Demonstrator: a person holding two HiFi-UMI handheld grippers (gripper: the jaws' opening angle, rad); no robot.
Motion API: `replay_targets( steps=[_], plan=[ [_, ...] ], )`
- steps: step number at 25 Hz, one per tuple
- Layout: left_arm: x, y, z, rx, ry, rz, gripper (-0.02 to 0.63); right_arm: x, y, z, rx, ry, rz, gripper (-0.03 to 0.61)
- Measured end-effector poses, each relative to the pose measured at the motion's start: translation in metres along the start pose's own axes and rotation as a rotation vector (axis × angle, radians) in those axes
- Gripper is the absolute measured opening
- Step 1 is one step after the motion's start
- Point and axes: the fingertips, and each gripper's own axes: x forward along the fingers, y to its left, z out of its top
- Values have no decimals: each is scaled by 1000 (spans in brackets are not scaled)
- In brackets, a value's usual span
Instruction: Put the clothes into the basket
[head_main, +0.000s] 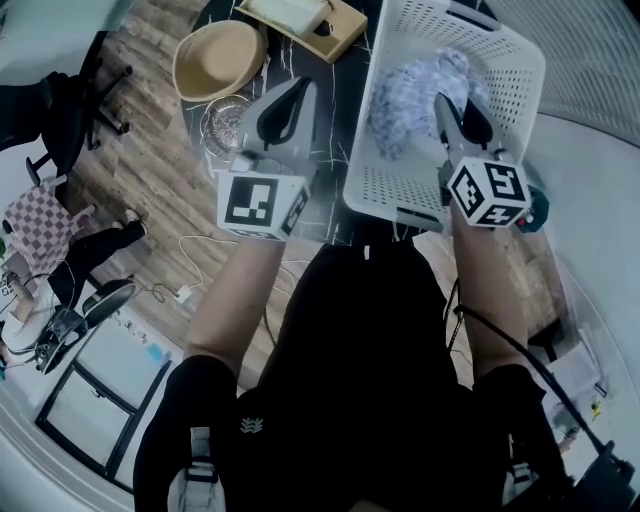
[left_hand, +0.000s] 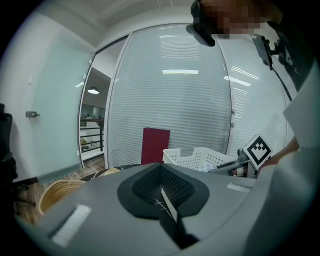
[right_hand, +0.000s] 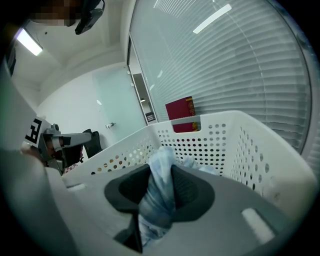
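Note:
A white perforated basket (head_main: 520, 80) stands on the dark table at the upper right. A pale blue and white patterned garment (head_main: 410, 90) lies bunched inside it. My right gripper (head_main: 452, 118) reaches over the basket's near wall and is shut on a fold of that garment (right_hand: 157, 197), which fills the gap between the dark pads (right_hand: 190, 192). The basket's wall (right_hand: 260, 165) rises all around it. My left gripper (head_main: 285, 108) hovers left of the basket over the table, shut with nothing in it (left_hand: 165, 189). From there the basket (left_hand: 195, 157) shows to the right.
A straw hat (head_main: 218, 58), a glass bowl (head_main: 225, 122) and a wooden tray (head_main: 335, 35) sit on the black marbled table (head_main: 330, 195) left of the basket. A black chair (head_main: 60, 110) and a checked cloth (head_main: 40, 222) are on the wood floor at left. A red board (left_hand: 155, 145) leans against the blinds.

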Motion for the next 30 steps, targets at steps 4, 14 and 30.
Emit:
replay_targets(
  steps=[4, 14, 30],
  plan=[
    [2, 1, -2, 2, 3, 1, 3, 2, -3, -4, -7, 18, -14, 144],
    [-4, -1, 4, 7, -4, 13, 3, 1, 2, 12, -99, -6, -14, 190],
    [-37, -24, 54, 34, -70, 6, 3, -53, 15, 68, -132, -116, -3, 189]
  ],
)
